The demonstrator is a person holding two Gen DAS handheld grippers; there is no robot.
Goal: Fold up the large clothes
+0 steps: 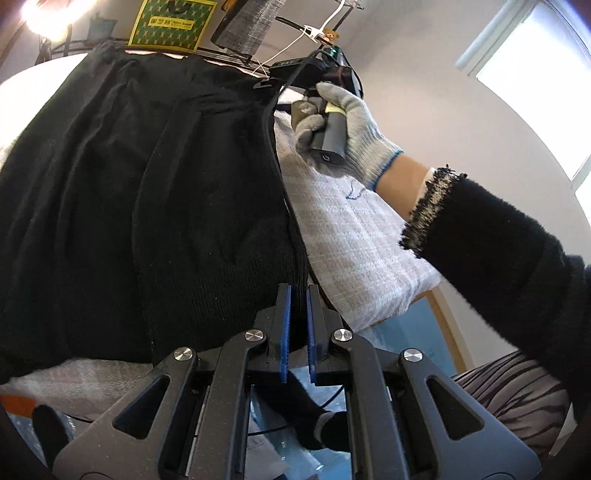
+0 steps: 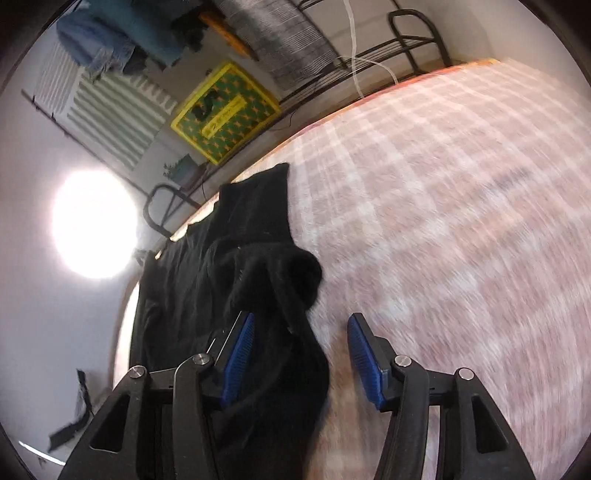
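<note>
- Black knit garment [image 1: 147, 206]: spread across the pink-and-white checked bed cover [image 1: 354, 236], filling the left and centre of the left wrist view; ribbed hem edge running down toward the camera; folds and creases over the upper part.
- Left gripper [image 1: 298, 317]: blue pads nearly together, clamped on the ribbed edge of the garment, only a thin strip of fabric between them.
- Gloved right hand [image 1: 343, 133]: grey knit glove, wrapped round the handle of the other tool, at the far right edge of the garment, above the bed cover; black fuzzy sleeve [image 1: 498, 266] trailing toward the lower right.
- Green-and-yellow box [image 1: 171, 24]: on the metal rack behind the bed, upper left of the left wrist view; grey checked cloth [image 1: 251, 26] hanging just right of it.
- Window [image 1: 532, 48]: bright, upper right.
- Right wrist view, left side: bright lamp glare, striped cloth, the same green-and-yellow box.
- Same garment in the right wrist view [image 2: 236, 280]: lying along the left edge of the bed, with a rumpled bulge near its middle.
- Right gripper [image 2: 301, 354]: blue pads standing about half apart, gripping nothing; garment edge lying between them nearer the left pad, bare cover by the right pad.
- Bed cover in the right wrist view [image 2: 461, 221]: motion-blurred, filling the right half.
</note>
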